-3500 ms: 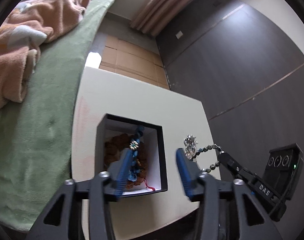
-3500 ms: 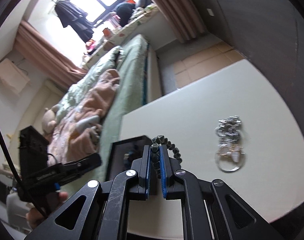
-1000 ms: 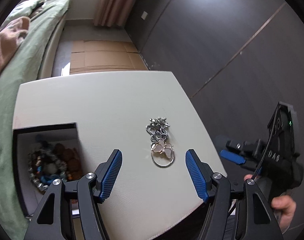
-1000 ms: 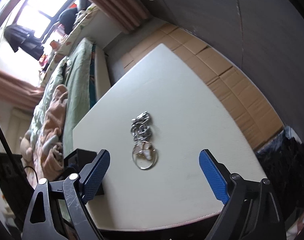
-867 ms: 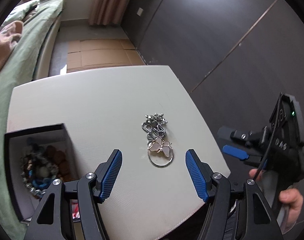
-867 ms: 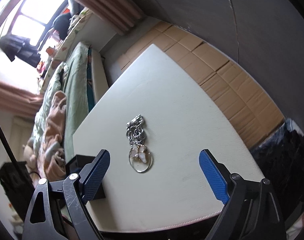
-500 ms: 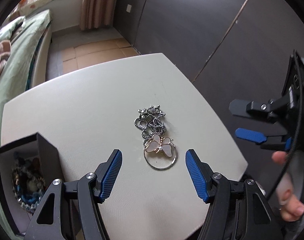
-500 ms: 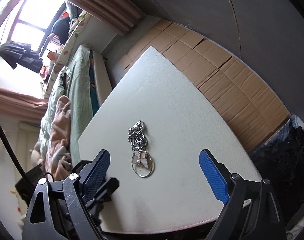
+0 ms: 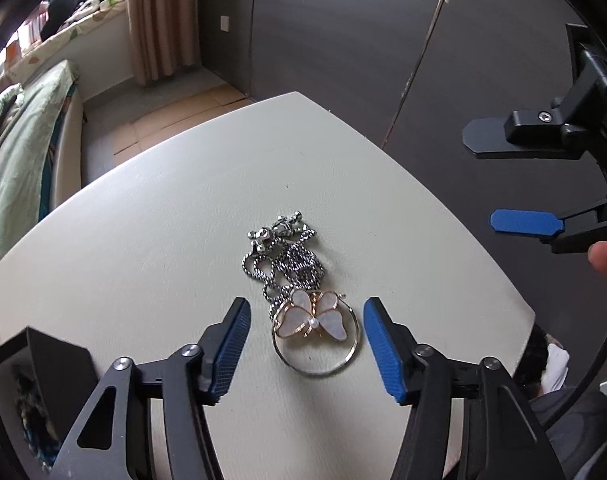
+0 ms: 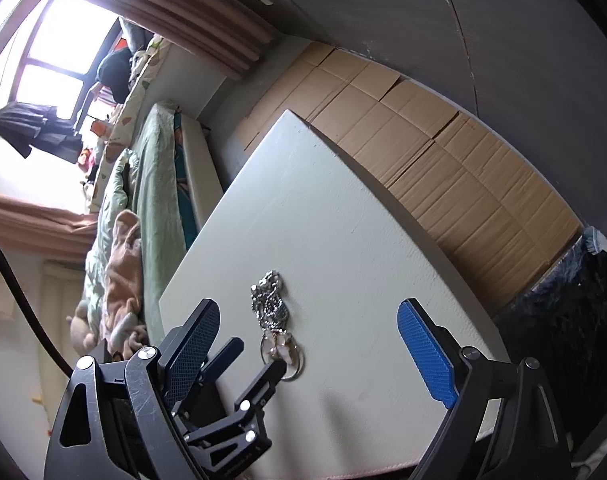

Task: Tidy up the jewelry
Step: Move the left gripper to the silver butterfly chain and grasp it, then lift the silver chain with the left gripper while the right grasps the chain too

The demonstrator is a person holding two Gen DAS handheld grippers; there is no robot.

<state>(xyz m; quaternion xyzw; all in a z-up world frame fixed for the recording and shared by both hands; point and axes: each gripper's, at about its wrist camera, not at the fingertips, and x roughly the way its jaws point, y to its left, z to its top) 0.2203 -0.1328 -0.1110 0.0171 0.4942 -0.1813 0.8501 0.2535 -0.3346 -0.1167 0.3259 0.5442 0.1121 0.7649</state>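
Note:
A silver chain necklace with a pearly butterfly pendant on a ring lies on the white table. My left gripper is open, its blue fingers on either side of the pendant, close above the table. The necklace also shows in the right wrist view, with the left gripper reaching at its ring. My right gripper is open wide and empty, held back above the table's near edge; it shows in the left wrist view at far right.
A black jewelry box holding bead bracelets stands at the table's left edge. A bed with green cover runs along the far side. Cardboard covers the floor by a dark wall.
My left gripper has moved forward and down from the box, so its fingers now flank the pendant. My right gripper let go of the dark bead bracelet, opened and pulled back to the right.

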